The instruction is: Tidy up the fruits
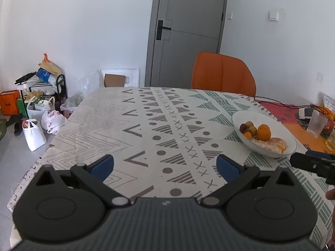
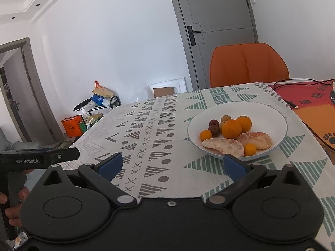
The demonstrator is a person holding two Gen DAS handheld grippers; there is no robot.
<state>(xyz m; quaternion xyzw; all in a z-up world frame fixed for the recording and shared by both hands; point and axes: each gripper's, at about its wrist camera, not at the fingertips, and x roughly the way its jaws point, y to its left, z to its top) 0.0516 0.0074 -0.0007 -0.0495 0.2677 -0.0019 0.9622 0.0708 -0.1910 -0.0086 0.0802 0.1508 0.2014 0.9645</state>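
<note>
Both hand-held grippers gape empty; fruits fill bowl.

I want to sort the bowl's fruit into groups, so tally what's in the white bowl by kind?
In the white bowl, by the right wrist view:
Large oranges: 2
Small orange fruits: 2
Dark red fruits: 2
Yellow-green fruits: 2, one mostly hidden
Peeled citrus pieces: 2
Total: 10

A matt woven cloth with printed patterns covers the desk. The white bowl at right of frame looks glazed and glossy. Both hand-held grippers are matt black plastic with smooth blue pads and metal pivot pins.
</note>
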